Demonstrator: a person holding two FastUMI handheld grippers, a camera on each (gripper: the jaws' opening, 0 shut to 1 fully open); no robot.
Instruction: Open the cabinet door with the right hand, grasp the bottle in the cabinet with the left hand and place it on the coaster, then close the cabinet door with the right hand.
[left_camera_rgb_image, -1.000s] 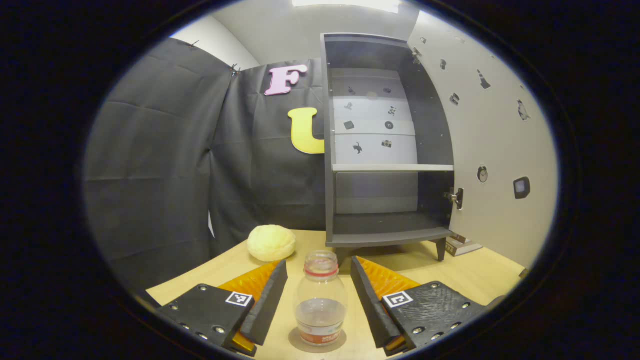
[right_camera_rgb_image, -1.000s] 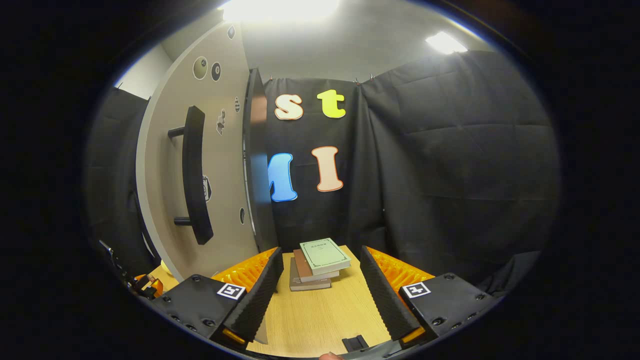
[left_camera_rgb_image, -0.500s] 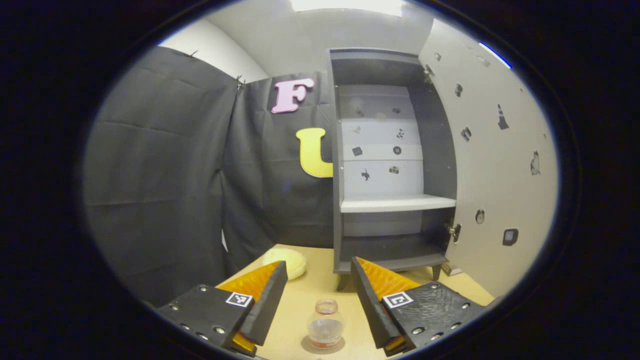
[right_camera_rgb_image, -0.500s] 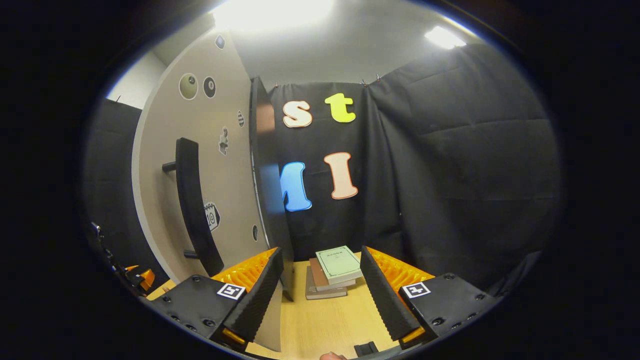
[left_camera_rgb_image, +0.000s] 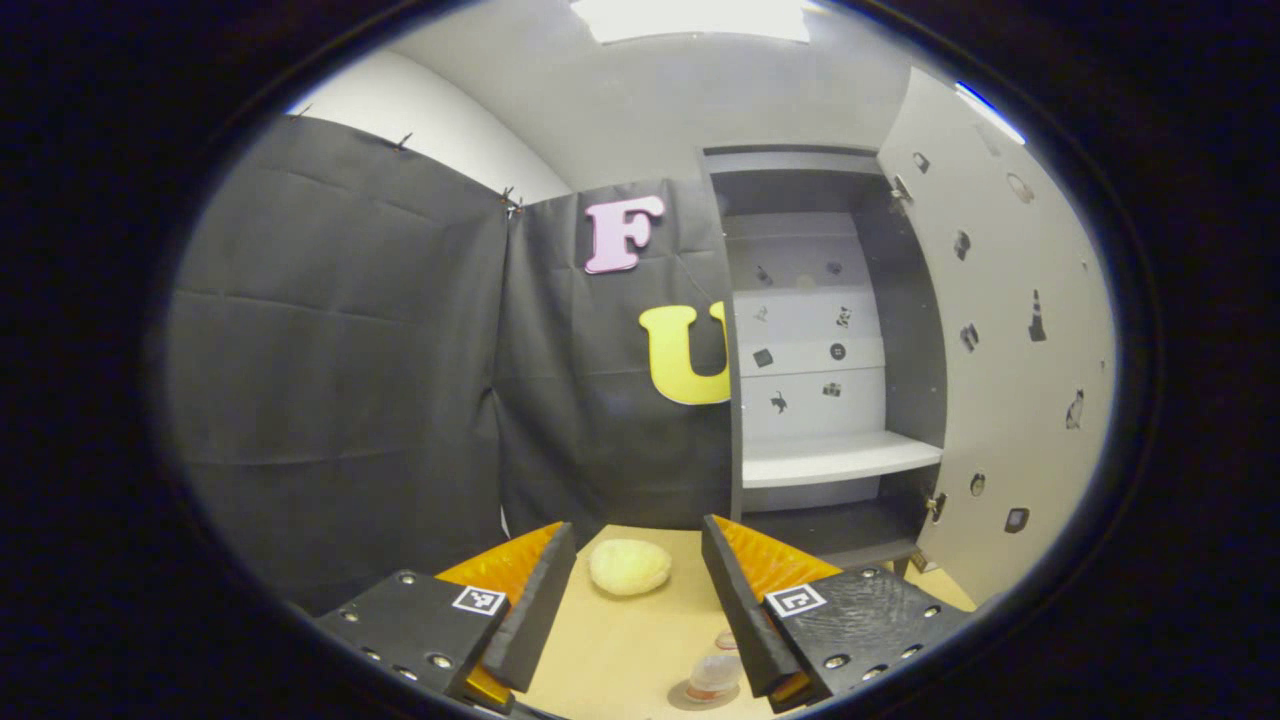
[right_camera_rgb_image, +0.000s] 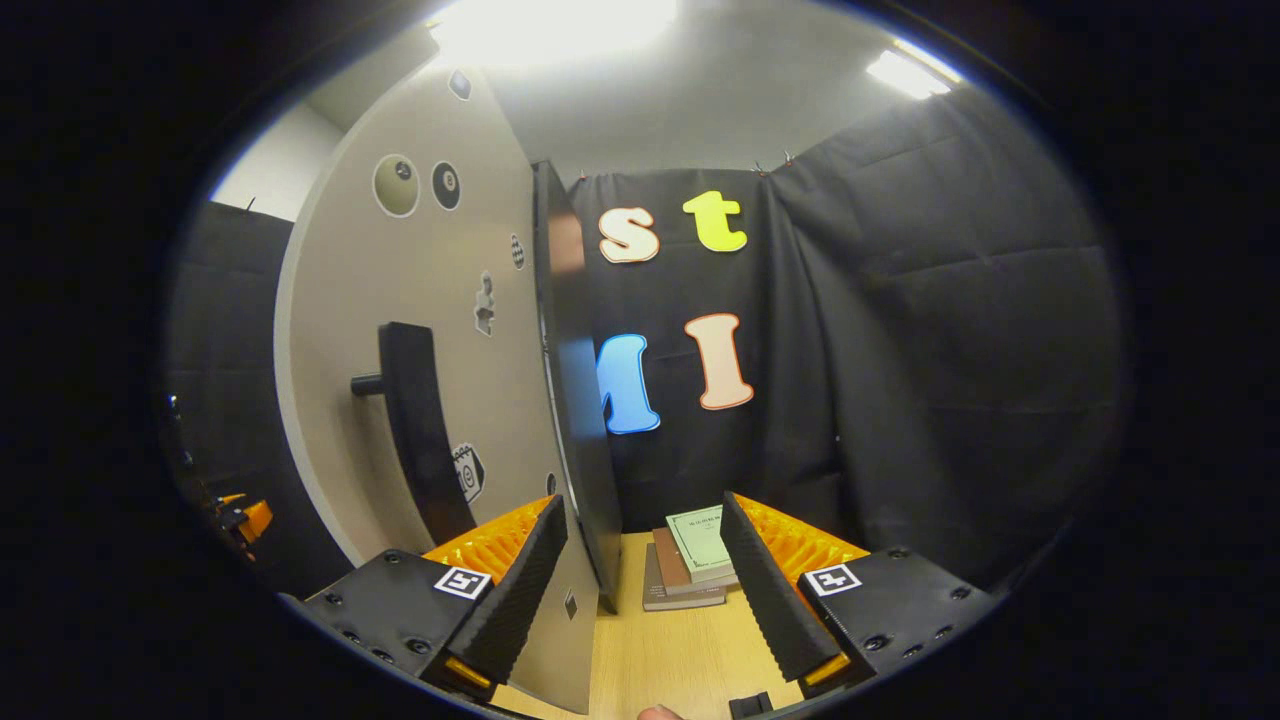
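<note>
The clear bottle with a red neck ring stands upright on the round grey coaster at the bottom of the left gripper view, partly behind one finger. My left gripper is open and well above and behind the bottle, holding nothing. The dark cabinet stands open, its white shelf bare, its door swung out to the right. In the right gripper view my right gripper is open, close to the door's free edge. The black bar handle is on the door's outer face.
A pale yellow bun-like lump lies on the wooden table left of the cabinet. A small stack of books lies on the table beyond my right gripper. Part of the other gripper shows past the door at far left.
My left gripper has drawn back and up from the bottle, which stays on the coaster. The right gripper has moved closer to the door's edge; the door sits more central in its view.
</note>
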